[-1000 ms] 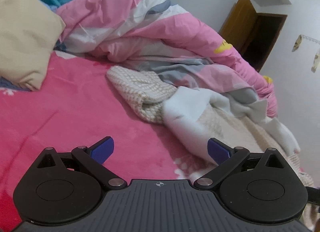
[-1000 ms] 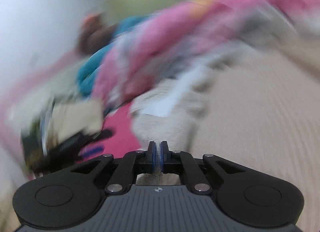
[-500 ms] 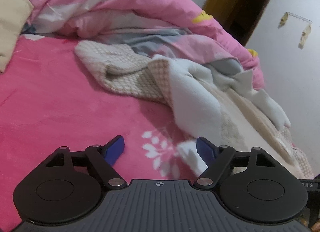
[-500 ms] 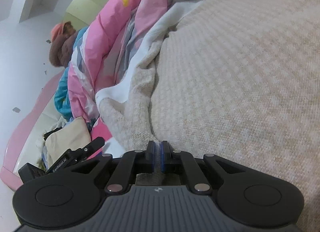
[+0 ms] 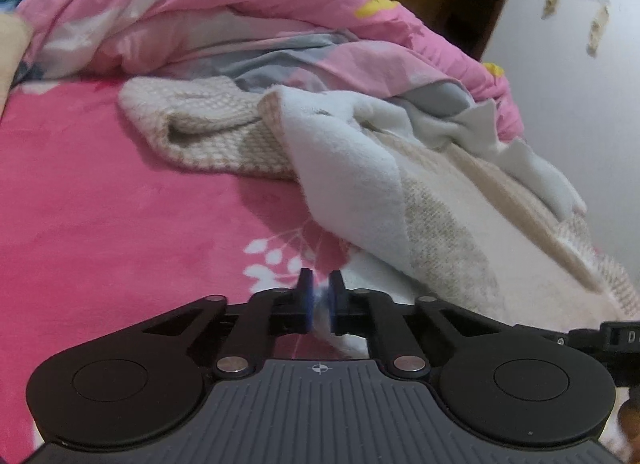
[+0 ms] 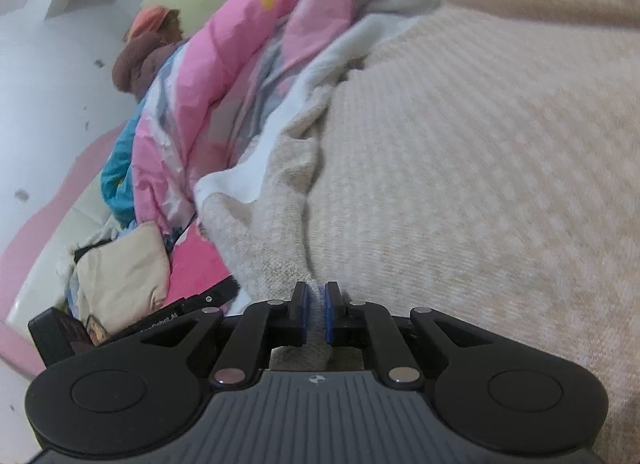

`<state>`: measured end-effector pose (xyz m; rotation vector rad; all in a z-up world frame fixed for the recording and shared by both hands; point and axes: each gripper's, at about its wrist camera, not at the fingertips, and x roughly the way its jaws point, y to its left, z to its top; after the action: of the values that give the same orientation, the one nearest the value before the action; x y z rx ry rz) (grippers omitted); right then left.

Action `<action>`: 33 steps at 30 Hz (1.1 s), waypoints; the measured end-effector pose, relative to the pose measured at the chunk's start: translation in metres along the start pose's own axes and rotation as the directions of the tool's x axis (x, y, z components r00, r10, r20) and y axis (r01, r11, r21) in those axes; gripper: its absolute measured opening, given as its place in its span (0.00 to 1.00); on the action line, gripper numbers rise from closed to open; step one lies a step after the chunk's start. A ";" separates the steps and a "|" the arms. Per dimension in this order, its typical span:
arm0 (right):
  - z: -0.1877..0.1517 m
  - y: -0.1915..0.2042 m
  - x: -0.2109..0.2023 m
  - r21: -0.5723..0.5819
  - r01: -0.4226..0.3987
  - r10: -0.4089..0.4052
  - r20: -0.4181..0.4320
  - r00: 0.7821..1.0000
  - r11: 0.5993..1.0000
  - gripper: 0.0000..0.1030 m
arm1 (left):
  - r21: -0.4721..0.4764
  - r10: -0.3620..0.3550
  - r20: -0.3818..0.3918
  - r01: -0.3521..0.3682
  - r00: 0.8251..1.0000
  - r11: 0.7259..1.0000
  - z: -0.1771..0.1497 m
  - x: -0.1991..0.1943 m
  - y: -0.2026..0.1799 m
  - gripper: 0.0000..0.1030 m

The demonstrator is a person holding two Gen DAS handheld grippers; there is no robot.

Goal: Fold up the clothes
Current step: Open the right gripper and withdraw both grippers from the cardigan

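Both grippers are pinching cloth. Left gripper (image 5: 319, 306) has its blue pads pressed together on a pale edge of the sweater (image 5: 440, 224), low at the near side where the garment meets the pink sheet (image 5: 100, 204). Right gripper (image 6: 316, 314) pinches a ridge of the same beige knit between its pads, though its jaws are easing apart a little, with the fabric still between them.

The sweater lies on the bed, spread across the sheet and partly against the heaped quilt (image 5: 240, 16). One sleeve (image 5: 192, 132) sprawls out to the far left, and part of the body is turned over so the white fleecy lining (image 5: 344, 168) shows. Folding seems barely begun: no neat crease or stacked layer is visible, the sleeve is not yet brought in, and the body is still rumpled. With both grips on the near edge, the likely step in hand is lifting or straightening that edge.

Count: one sweater, two grippers, one quilt, one cream pillow (image 6: 124, 264). A teal cloth (image 6: 116, 180) shows behind the quilt. No other garment awaiting folding can be made out.
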<state>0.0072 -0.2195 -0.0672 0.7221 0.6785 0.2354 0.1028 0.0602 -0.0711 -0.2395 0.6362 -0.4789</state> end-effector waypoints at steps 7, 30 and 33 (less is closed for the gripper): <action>-0.005 0.045 -0.003 -0.171 -0.083 0.078 -0.039 0.996 0.982 0.08 | -0.139 0.032 0.151 -0.011 0.988 0.990 -0.008 -0.068 0.012 0.02; -0.062 0.074 0.031 -0.348 -0.190 0.100 -0.261 0.960 0.918 0.12 | -0.355 0.261 0.216 -0.173 0.941 0.919 -0.057 -0.157 0.063 0.23; -0.063 0.074 0.034 -0.346 -0.190 0.103 -0.256 0.961 0.919 0.13 | -0.369 0.264 0.210 -0.174 0.941 0.913 -0.062 -0.161 0.064 0.60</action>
<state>-0.0052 -0.1166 -0.0685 0.3855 0.7766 0.5790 -0.0257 0.1915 -0.0608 -0.5485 0.4826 -0.1082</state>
